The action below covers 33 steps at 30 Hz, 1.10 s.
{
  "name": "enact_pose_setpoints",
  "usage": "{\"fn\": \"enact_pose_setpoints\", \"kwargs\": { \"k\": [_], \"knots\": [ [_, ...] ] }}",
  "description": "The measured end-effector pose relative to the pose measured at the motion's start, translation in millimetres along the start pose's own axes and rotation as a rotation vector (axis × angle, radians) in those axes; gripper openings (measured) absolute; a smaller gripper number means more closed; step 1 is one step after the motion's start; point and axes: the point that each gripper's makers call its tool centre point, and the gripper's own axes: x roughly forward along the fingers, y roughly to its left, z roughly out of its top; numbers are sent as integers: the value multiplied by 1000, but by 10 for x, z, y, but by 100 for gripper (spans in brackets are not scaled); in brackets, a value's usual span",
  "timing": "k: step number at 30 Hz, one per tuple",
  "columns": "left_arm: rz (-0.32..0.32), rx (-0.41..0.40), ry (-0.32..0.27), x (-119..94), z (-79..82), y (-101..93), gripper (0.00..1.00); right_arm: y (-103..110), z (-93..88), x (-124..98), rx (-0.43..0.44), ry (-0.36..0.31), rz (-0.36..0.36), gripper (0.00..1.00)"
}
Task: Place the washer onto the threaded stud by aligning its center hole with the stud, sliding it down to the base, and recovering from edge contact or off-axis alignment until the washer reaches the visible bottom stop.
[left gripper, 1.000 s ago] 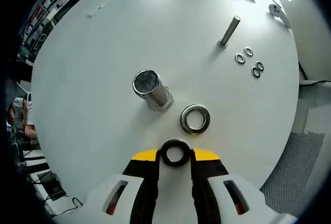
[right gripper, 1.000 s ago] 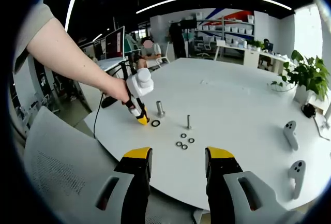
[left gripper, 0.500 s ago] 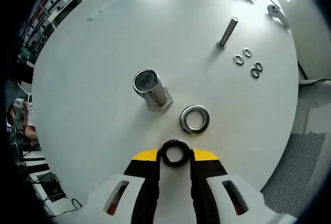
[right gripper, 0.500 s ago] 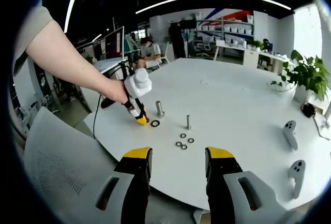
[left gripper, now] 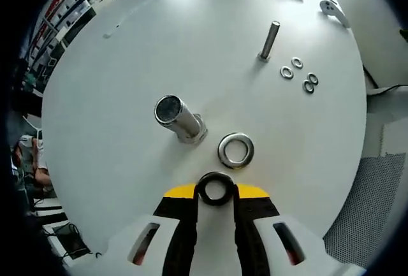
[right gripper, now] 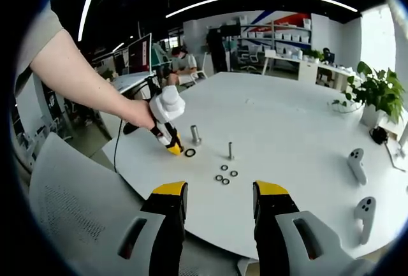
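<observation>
Left gripper: jaws clamped on a dark washer, pinched by its rim between the yellow tips and held above the table, near the table's edge closest to the person.
Silver ring: lies flat on the table just beyond the held washer, apart from it.
Wide stud: a thick metal cylinder standing on a flanged base, just beside the silver ring and further in from the edge.
Thin stud: a slim upright post, well apart from the wide one, towards the middle of the table.
Small washers: four little rings lying flat near the thin stud's foot, two of them touching.
Right gripper: jaws apart, nothing between them, held off the table's near edge.
Person's hand: grips the left gripper, seen in the right gripper view over the table's edge beside the wide stud.
Controllers: two white handheld units lying near the table's edge, well apart from the studs.
</observation>
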Motion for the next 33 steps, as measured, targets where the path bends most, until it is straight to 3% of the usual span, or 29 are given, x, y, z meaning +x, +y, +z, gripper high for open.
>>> {"fn": "enact_pose_setpoints", "kwargs": {
  "k": [4,7,17,33],
  "knots": [
    [-2,6,-10,-12,17,8,19,-7,5,2,0,-1,-2,43],
    [40,55,-35,-51,57,79,19,-5,3,5,1,1,-1,43],
    [32,45,-88,-189,101,110,19,-13,3,2,0,1,-5,43],
    [43,118,-159,-441,280,121,19,-15,-5,4,-1,6,-9,43]
  ]
}}
